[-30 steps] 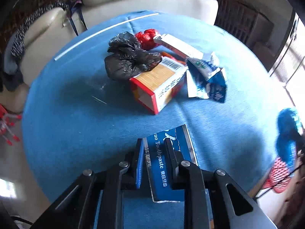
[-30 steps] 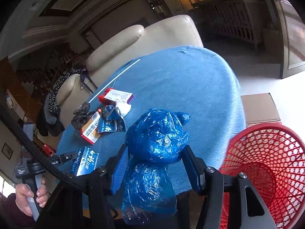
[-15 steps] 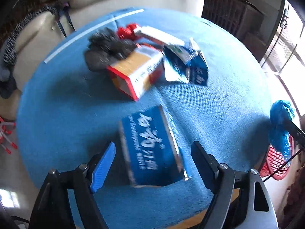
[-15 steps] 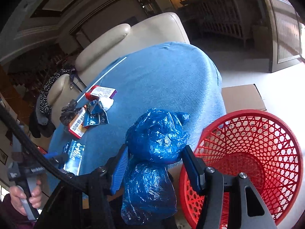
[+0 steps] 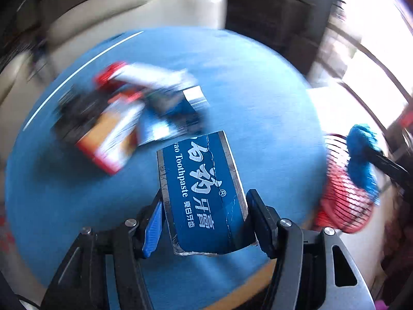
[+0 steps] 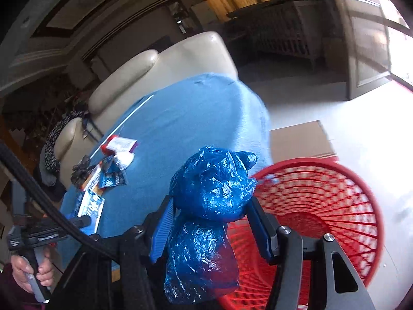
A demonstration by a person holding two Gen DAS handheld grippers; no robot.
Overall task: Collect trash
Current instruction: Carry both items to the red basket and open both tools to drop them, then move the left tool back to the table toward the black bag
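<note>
My left gripper (image 5: 204, 201) is shut on a flattened blue toothpaste box (image 5: 204, 191) and holds it above the blue table (image 5: 258, 98). My right gripper (image 6: 210, 215) is shut on a crumpled blue plastic bag (image 6: 211, 193) and holds it beside the rim of the red mesh basket (image 6: 322, 206), off the table's edge. The basket (image 5: 343, 204) and the blue bag (image 5: 360, 155) also show at the right of the left wrist view.
A blurred pile of trash lies on the table: an orange and red carton (image 5: 113, 142), a black bag (image 5: 77, 111), a red and white box (image 5: 139, 75) and blue wrappers (image 5: 175, 113). Cream armchairs (image 6: 165, 77) stand behind the table. A cardboard box (image 6: 296, 139) lies on the floor.
My left gripper opened wide, then shut across the toothpaste box's width and lifted it while swinging right. My right gripper carried the blue bag from over the table towards the red basket.
</note>
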